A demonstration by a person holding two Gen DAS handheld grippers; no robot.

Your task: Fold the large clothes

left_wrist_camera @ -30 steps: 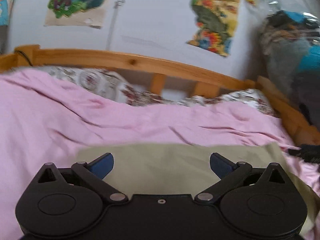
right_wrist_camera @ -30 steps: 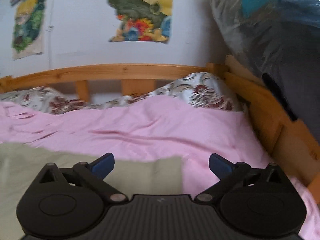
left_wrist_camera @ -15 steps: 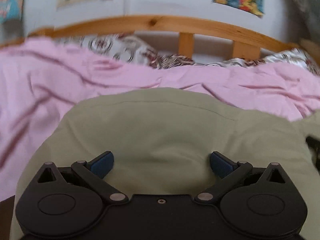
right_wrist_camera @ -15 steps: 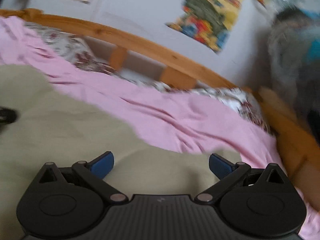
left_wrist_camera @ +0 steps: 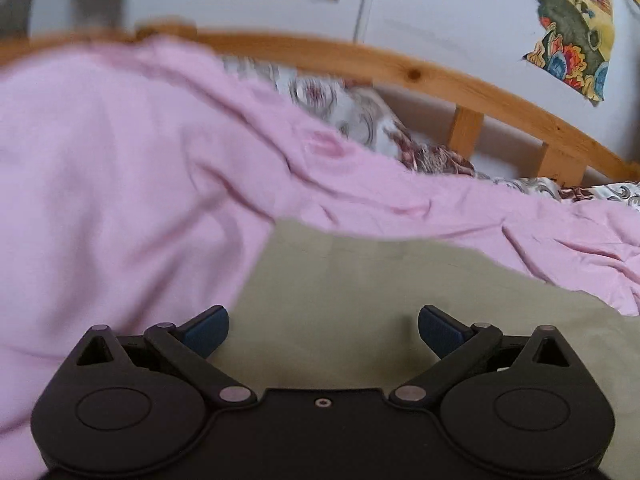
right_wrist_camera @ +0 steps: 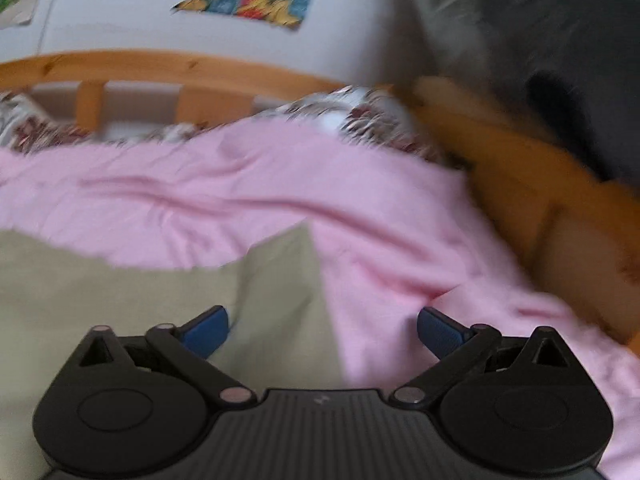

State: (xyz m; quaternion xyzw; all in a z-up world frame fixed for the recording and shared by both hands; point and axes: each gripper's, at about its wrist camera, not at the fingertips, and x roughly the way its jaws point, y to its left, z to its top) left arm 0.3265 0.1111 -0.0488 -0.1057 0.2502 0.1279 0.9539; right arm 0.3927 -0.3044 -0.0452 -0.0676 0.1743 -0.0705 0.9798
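Observation:
An olive-green garment (left_wrist_camera: 360, 280) lies flat on a pink bedsheet (left_wrist_camera: 120, 160). In the left wrist view my left gripper (left_wrist_camera: 323, 330) stands open over the garment's left part, nothing between its blue pads. The right wrist view shows the same garment (right_wrist_camera: 120, 292), with its right edge running up between the fingers of my right gripper (right_wrist_camera: 322, 330). That gripper is open too, its left pad over the cloth and its right pad over the pink sheet (right_wrist_camera: 400, 240). Both views are blurred by motion.
A curved wooden bed rail (left_wrist_camera: 440, 76) runs along the far side, with floral pillows (left_wrist_camera: 360, 120) against it. The wooden bed end (right_wrist_camera: 540, 200) rises at the right, with a dark bundle of things (right_wrist_camera: 560, 60) behind it. Posters (left_wrist_camera: 572, 24) hang on the white wall.
Both grippers have swung sideways over the garment: the left view has shifted to its left edge, the right view to its right edge. Both stayed open and empty.

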